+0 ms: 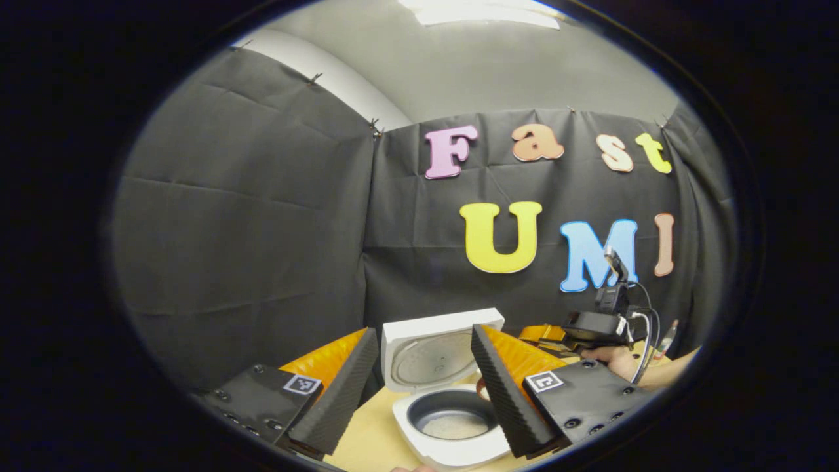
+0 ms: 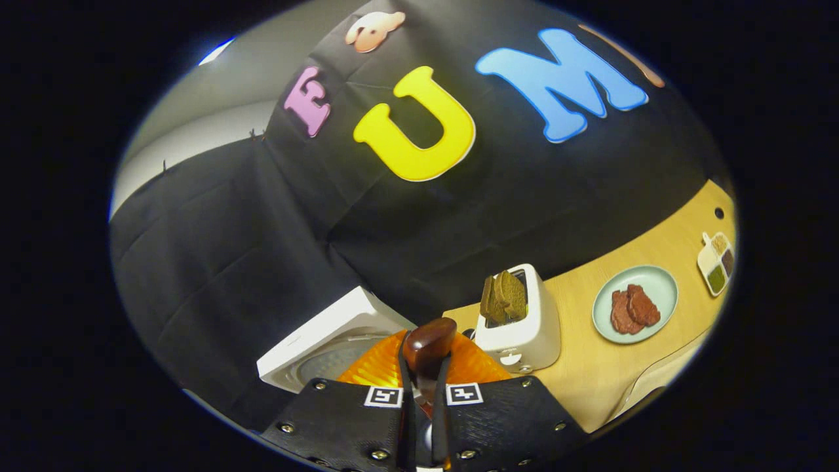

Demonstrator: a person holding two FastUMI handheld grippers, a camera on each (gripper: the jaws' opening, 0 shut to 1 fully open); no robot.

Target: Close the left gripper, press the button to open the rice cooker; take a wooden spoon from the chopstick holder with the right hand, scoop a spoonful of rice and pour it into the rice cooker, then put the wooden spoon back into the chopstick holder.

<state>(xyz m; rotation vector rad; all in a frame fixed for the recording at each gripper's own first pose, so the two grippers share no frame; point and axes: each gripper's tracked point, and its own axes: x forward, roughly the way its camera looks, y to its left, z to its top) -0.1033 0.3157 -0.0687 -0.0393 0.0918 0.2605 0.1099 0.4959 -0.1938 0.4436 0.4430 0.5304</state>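
The rice cooker (image 1: 449, 393) stands open on the table (image 1: 367, 439), rice already in its pot, between the wide-spread fingers of the left gripper (image 1: 426, 393). The right gripper (image 2: 425, 387) clamps the wooden spoon (image 2: 429, 347) near the toaster (image 2: 521, 324). Likely next: returning the spoon to its holder.

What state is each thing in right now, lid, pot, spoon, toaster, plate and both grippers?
Rice cooker lid: open, standing up.
Inner pot: uncovered, some white rice at the bottom.
Wooden spoon: clamped between the right gripper's fingers.
Right gripper: shut on the wooden spoon.
Left gripper: open, holding nothing, in front of the cooker.
Toaster: two slices sticking up.
Plate: on the table, holds two reddish-brown pieces.
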